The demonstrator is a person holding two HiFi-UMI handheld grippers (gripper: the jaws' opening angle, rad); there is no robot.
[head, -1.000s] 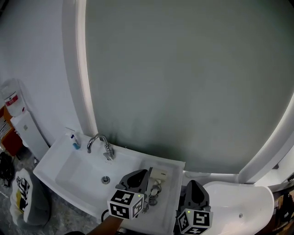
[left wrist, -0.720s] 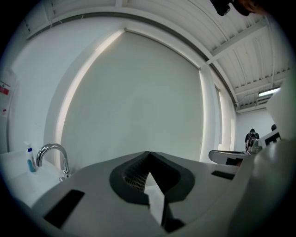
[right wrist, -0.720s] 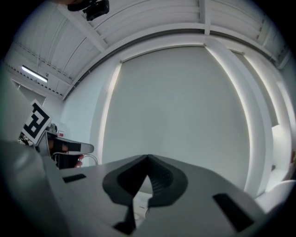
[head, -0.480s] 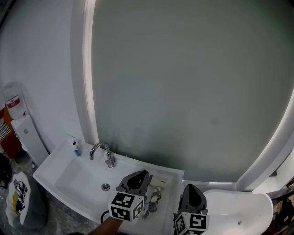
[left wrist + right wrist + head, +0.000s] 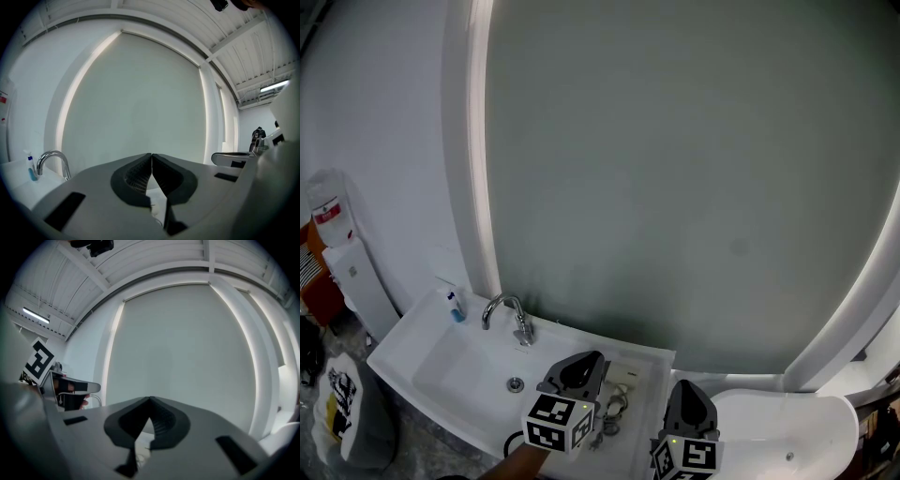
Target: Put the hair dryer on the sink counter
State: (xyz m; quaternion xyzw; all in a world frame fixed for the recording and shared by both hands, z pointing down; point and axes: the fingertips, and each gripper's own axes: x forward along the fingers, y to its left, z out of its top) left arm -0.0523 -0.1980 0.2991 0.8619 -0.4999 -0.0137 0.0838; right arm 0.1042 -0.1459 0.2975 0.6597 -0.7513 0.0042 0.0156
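Nearest, the left hand-held gripper [image 5: 581, 367] and the right hand-held gripper [image 5: 687, 398] are held low over the right end of the counter [image 5: 661, 361], both pointed toward the wall. In each gripper view the jaws are seen brought together at the tips, with nothing between them.

Just past the left hand-held gripper, a small white object [image 5: 623, 375] and a loop of cord [image 5: 614, 405] lie on the counter beside the basin [image 5: 459, 361]. They are too small for it to be settled whether this is the hair dryer, and no hair dryer can be made out with certainty elsewhere. The scene would fit a dryer already lying on the counter, or one kept somewhere out of view.

In either case, the dryer is best kept on the flat dry part, well clear of the basin and the faucet [image 5: 508, 314], with its cord gathered beside it and not hung over the edge.

Farther left, a small bottle [image 5: 453, 305] stands at the rim. Behind all, a large grey-green panel [image 5: 694, 169] is framed by a lit arch.
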